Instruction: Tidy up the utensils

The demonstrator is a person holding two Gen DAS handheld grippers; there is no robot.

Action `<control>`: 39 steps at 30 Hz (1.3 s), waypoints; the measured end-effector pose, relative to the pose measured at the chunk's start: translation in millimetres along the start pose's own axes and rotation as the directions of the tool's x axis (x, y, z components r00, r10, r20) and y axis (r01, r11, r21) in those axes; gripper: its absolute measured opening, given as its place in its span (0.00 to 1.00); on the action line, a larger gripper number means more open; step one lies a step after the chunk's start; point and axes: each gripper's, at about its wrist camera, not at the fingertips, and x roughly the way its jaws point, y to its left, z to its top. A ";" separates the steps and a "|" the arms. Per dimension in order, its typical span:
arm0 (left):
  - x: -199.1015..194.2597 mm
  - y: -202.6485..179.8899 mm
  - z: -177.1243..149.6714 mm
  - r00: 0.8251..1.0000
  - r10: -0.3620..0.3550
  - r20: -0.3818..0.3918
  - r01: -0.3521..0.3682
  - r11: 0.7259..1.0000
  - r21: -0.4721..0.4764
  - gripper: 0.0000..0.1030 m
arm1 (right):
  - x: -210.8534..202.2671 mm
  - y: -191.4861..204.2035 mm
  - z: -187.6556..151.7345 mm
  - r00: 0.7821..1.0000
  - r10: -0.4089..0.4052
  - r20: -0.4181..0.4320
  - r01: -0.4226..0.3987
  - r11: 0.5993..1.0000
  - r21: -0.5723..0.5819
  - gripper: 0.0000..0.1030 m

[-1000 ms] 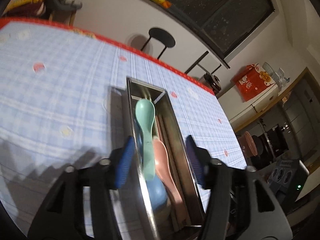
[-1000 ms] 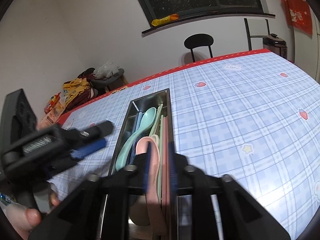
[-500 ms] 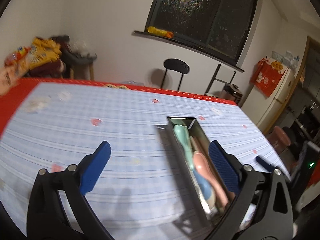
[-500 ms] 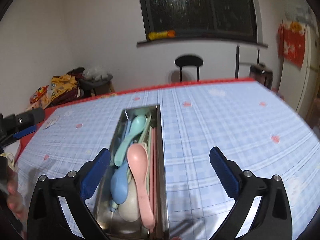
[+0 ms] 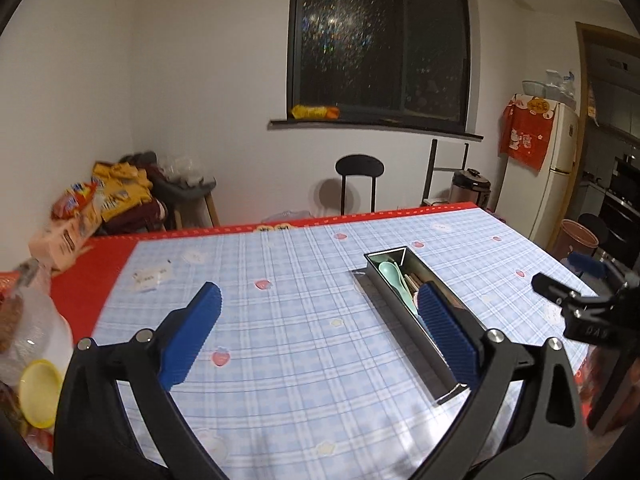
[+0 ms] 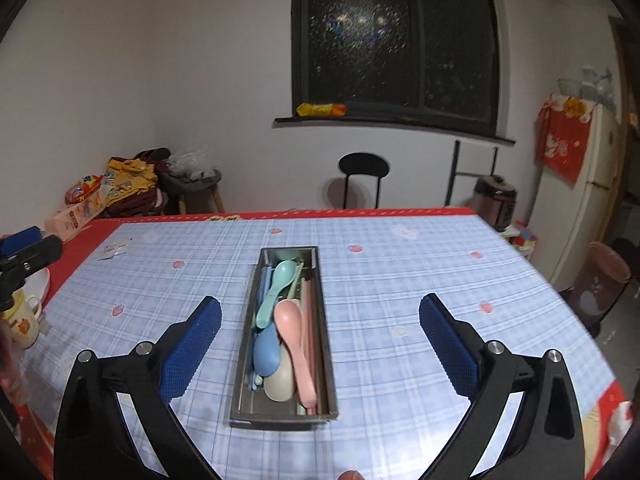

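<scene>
The tray (image 6: 283,412), a long steel trough, lies near the middle of the tabletop (image 6: 420,264), and every utensil in sight is inside it. None lies loose on the checked cloth. Judging by that, the sorting looks finished or very nearly so; at most some tidying inside the tray may remain.

Both claws are above the tabletop and clear of the tray. The right claw (image 6: 320,344) is spread wide with nothing between its blue pads (image 6: 192,350); the tray sits below and ahead of it. The left claw (image 5: 318,334) is just as wide and also empty. It looks across the cloth with the tray off to its right, partly behind its right pad.

Counted from the right wrist view: one tray; four spoons, namely a green spoon (image 6: 276,294), a pink spoon (image 6: 294,344), a blue spoon (image 6: 267,354) and a beige spoon (image 6: 280,384) largely under the others. Beside them along the tray's right side lie pinkish chopsticks (image 6: 309,320), and thin pale sticks lie on the left. Their number cannot be told, since they overlap and blur.

At the left edge of the tabletop stand one mug (image 6: 20,322) and one bowl (image 6: 38,282), outside the job.
</scene>
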 end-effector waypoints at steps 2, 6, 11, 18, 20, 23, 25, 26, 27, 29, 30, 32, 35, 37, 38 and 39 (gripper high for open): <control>-12.8 -1.1 0.0 1.000 0.009 0.014 -0.009 1.000 0.009 0.94 | -11.4 0.4 1.2 1.000 -0.010 0.017 0.010 1.000 -0.008 0.94; -32.8 -6.3 -1.3 0.999 0.015 0.034 -0.016 1.000 0.020 0.94 | -29.6 -0.2 1.8 0.999 -0.012 0.038 0.012 1.000 -0.010 0.94; -50.8 -15.0 -4.4 0.995 0.050 0.082 -0.054 0.997 0.048 0.94 | -42.6 -0.6 0.1 0.998 -0.037 0.051 0.038 0.999 -0.017 0.94; -54.9 -24.0 -4.1 0.995 0.062 0.073 -0.066 0.996 0.063 0.94 | -51.6 -4.2 -0.6 0.995 -0.079 0.068 0.080 0.997 -0.019 0.94; -53.9 -24.7 -4.2 0.996 0.059 0.065 -0.064 0.996 0.065 0.94 | -52.1 -6.1 -0.7 0.994 -0.084 0.067 0.085 0.996 -0.016 0.94; -52.6 -26.0 -4.4 0.997 0.056 0.053 -0.059 0.996 0.062 0.94 | -53.5 -8.7 -1.0 0.994 -0.089 0.068 0.090 0.996 -0.012 0.94; -51.9 -26.2 -4.5 0.997 0.060 0.053 -0.063 0.996 0.063 0.94 | -53.8 -9.5 -0.8 0.993 -0.093 0.069 0.094 0.996 -0.011 0.94; -52.0 -26.7 -4.4 0.997 0.062 0.054 -0.065 0.996 0.065 0.94 | -54.2 -9.9 -0.7 0.993 -0.094 0.069 0.095 0.995 -0.010 0.94; -52.2 -27.2 -4.4 0.997 0.062 0.055 -0.065 0.996 0.067 0.94 | -54.2 -10.3 -0.6 0.993 -0.096 0.068 0.097 0.995 -0.009 0.94; -52.1 -28.8 -3.8 0.997 0.059 0.054 -0.063 0.996 0.069 0.94 | -55.1 -10.4 -0.6 0.993 -0.098 0.070 0.099 0.995 -0.009 0.94; -52.2 -29.2 -3.7 0.997 0.059 0.054 -0.062 0.996 0.069 0.94 | -55.3 -10.4 -0.6 0.993 -0.099 0.072 0.100 0.995 -0.010 0.94; -52.3 -30.5 -3.7 0.997 0.058 0.054 -0.062 0.995 0.074 0.94 | -56.6 -9.6 -0.8 0.992 -0.102 0.074 0.103 0.995 -0.012 0.94; -52.1 -32.3 -4.6 0.997 0.059 0.053 -0.063 0.995 0.082 0.94 | -56.8 -8.9 -0.2 0.992 -0.105 0.075 0.106 0.994 -0.015 0.94; -52.2 -32.7 -4.6 0.997 0.056 0.052 -0.060 0.995 0.082 0.94 | -57.3 -8.8 0.0 0.991 -0.108 0.075 0.109 0.994 -0.015 0.94; -52.3 -33.2 -4.6 0.997 0.053 0.051 -0.057 0.995 0.082 0.94 | -58.2 -8.5 0.0 0.991 -0.108 0.075 0.110 0.994 -0.015 0.94; -52.2 -32.8 -4.5 0.997 0.051 0.051 -0.055 0.995 0.081 0.94 | -58.2 -8.6 0.0 0.991 -0.108 0.075 0.109 0.994 -0.015 0.94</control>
